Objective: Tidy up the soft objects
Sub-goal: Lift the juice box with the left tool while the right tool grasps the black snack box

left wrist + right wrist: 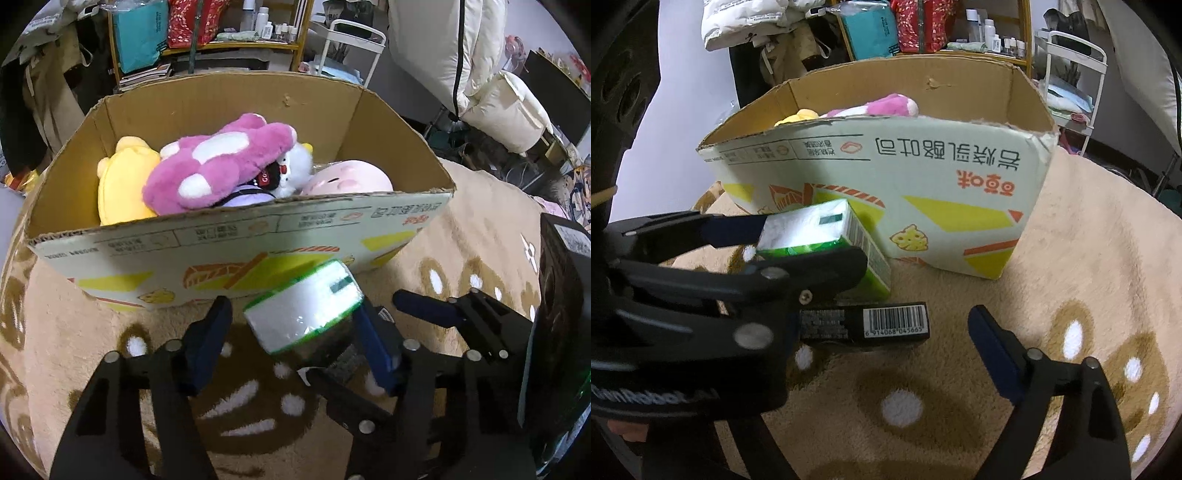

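Green tissue pack (304, 306) looks light, squishy and slippery in its wrap; left claw (291, 328) straddles its long sides, pads not clearly pressing; right claw (923, 325) gapes empty.

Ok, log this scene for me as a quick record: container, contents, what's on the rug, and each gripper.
container: cardboard box, open top, on beige rug
contents: pink, yellow, white and pale pink plush toys
on rug: green-and-white tissue pack and black pack, in front of box
left gripper: open, tissue pack between fingers
right gripper: open, over black pack
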`<state>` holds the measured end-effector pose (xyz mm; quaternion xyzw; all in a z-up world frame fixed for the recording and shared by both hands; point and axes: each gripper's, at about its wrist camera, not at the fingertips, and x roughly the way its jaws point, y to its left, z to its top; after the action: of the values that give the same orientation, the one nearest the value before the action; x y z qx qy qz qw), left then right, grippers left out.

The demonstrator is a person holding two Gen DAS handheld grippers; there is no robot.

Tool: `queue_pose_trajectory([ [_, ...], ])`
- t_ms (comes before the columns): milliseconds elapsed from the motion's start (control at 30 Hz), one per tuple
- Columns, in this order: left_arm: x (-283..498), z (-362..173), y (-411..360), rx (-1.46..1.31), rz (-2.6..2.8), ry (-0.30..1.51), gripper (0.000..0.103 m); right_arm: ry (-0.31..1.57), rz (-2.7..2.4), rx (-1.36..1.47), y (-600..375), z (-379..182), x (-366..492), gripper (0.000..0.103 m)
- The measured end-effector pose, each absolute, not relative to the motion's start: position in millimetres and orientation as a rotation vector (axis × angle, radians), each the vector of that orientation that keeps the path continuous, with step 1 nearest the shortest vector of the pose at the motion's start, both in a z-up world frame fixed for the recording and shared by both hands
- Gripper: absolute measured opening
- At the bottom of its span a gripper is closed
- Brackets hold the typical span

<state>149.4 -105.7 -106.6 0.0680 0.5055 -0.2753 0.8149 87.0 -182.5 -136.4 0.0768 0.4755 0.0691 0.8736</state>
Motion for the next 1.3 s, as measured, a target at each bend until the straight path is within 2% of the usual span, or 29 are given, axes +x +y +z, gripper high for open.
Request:
queue_pose_trajectory([
  [567, 149, -114, -115, 0.145, -0.522, 1.081, 0.065, 1.013, 0.132, 0.173, -182, -142, 96, 0.091],
  [600, 148, -113, -115, 0.144, -0.526, 1.073, 0.062, 1.011, 0.131, 0.173, -184, -142, 97, 0.091],
  [633, 147, -112, -114, 0.143, -0.526, 1.063, 0.053, 1.008, 0.131, 0.171, -184, -142, 97, 0.091],
  [667, 147, -111, -114, 0.142, -0.522, 1.054, 0.054, 1.005, 0.132, 0.17, -183, -142, 97, 0.091],
  [733, 146, -109, -111, 0.129, -0.492, 1.037, 0.053, 1.001, 0.136, 0.173, -183, -143, 96, 0.087],
  [800, 146, -109, -108, 0.129, -0.464, 1.034, 0.053, 0.998, 0.143, 0.157, -182, -143, 98, 0.077],
  [900, 145, -107, -100, 0.126, -0.427, 1.031, 0.053, 1.007, 0.152, 0.137, -177, -145, 98, 0.069],
  [1300, 122, -90, -61, 0.141, -0.304, 0.96, 0.053, 0.992, 0.097, 0.112, -177, -139, 93, 0.068],
])
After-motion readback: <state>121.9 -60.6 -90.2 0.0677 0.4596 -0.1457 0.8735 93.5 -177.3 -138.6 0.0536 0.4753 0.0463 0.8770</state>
